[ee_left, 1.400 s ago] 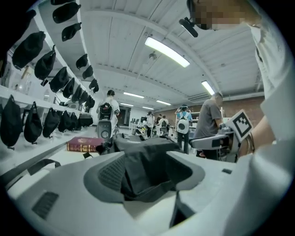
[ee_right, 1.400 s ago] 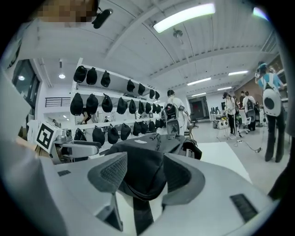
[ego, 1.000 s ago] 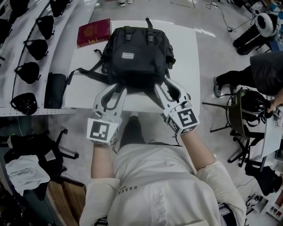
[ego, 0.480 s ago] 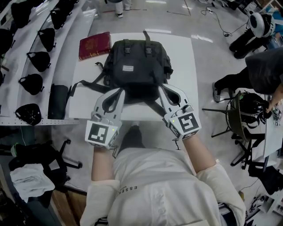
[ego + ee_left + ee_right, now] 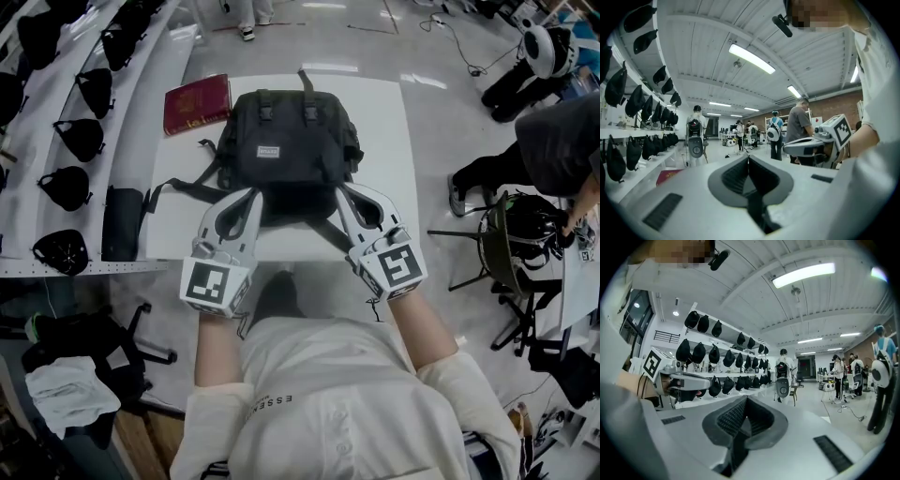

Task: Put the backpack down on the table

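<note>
Flanking backpack [image 5: 286,141]; bare table [image 5: 386,141] margins L/R

- The backpack [image 5: 286,150] fills the middle of the bench [image 5: 386,141], so you can't pass straight across there.
- Its strap [image 5: 183,187] lies out over the left part of the bench, in the way there.
- A red book [image 5: 197,103] sits at the far left corner.
- The right side of the bench is bare and open.
- A shelf [image 5: 84,268] of black bags [image 5: 66,187] runs close along the left.
- A chair [image 5: 511,246] and a person [image 5: 553,141] are off to your right, well apart from the bench.
</note>
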{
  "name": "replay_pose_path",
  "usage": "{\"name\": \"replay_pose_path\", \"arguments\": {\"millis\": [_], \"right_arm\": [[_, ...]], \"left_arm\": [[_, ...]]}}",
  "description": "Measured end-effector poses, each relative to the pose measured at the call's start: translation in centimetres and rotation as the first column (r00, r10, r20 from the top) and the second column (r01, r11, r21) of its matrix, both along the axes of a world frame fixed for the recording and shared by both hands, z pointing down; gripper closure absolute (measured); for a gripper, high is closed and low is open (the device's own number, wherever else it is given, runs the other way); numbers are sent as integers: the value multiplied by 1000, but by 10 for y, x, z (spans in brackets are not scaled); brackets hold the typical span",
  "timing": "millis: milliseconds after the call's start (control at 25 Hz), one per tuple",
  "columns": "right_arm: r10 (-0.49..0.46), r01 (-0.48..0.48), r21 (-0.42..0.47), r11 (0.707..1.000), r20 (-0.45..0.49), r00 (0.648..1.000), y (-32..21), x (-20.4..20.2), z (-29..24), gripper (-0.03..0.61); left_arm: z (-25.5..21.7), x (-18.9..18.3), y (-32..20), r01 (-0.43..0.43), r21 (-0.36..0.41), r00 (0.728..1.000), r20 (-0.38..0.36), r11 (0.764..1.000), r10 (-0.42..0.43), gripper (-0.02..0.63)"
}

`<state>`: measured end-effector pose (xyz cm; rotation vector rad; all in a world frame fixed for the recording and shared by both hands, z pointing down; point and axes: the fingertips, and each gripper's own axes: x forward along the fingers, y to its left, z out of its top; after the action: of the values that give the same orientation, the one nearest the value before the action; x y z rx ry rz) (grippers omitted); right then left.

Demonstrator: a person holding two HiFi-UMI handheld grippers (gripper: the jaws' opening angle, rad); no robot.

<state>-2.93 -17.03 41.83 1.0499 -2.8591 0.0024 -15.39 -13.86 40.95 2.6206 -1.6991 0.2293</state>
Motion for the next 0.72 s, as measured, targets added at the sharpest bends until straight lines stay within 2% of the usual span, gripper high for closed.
{"name": "replay_pose_path", "arguments": {"millis": [120, 320, 720], "right_arm": [[2, -2, -8, 1000, 10, 1000, -2, -1, -3, 565], [7, -8, 1, 1000, 20, 1000, -6, -5, -9, 565], [24, -24, 1, 1000, 14, 1000, -9, -6, -8, 565]], "left_arm": [[-2, -1, -1, -3, 5, 1000, -19, 1000, 3, 611], [3, -2, -3, -10, -16, 1000, -1, 1000, 10, 611], [3, -6, -5, -9, -23, 1000, -19, 1000, 8, 611]]}}
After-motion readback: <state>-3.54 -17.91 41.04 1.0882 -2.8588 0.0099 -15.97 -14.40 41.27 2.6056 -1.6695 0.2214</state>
